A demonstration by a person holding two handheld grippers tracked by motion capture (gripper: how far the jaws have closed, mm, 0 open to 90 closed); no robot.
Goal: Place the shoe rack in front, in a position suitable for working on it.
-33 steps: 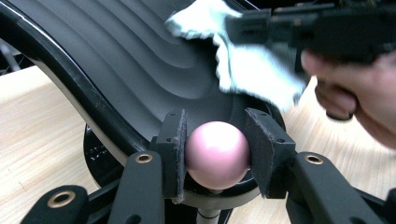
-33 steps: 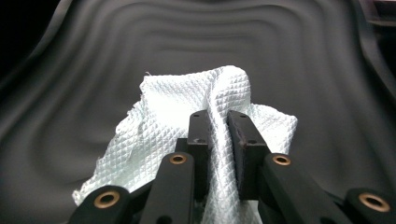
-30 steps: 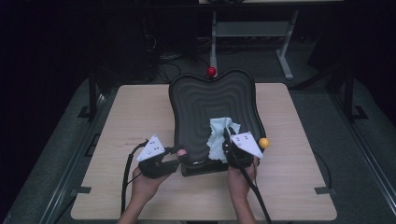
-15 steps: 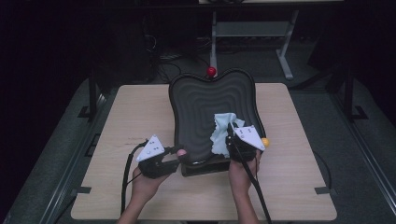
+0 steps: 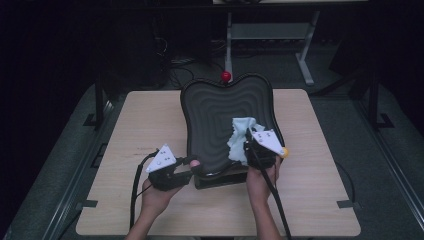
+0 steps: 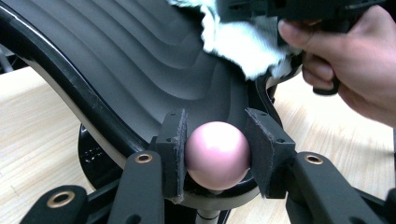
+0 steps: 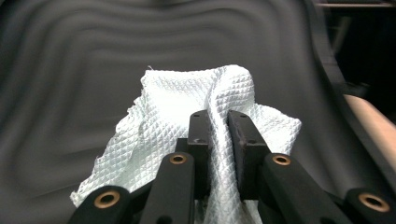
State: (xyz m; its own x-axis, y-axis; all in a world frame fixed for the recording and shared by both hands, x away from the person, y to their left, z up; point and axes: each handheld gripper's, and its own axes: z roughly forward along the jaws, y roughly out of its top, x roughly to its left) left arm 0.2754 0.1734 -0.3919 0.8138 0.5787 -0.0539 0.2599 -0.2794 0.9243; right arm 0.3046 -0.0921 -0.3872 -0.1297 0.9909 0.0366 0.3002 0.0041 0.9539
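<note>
High view: ridged black seat shell [image 5: 220, 125] tilted on light wooden table [image 5: 150, 120]. Left gripper [image 6: 215, 154] clamped on pink ball knob [image 6: 215, 154] at shell's near edge; right gripper [image 7: 218, 140] pinching white waffle cloth [image 7: 187, 116] against ridges. Risk: cloth slipping free under hard wiping.

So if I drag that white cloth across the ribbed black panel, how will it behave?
The cloth probably stays floppy: it bunches and folds around the right gripper. Its waffle weave may catch on the black panel's ridges. It looks light, so loose edges would likely trail.
</note>
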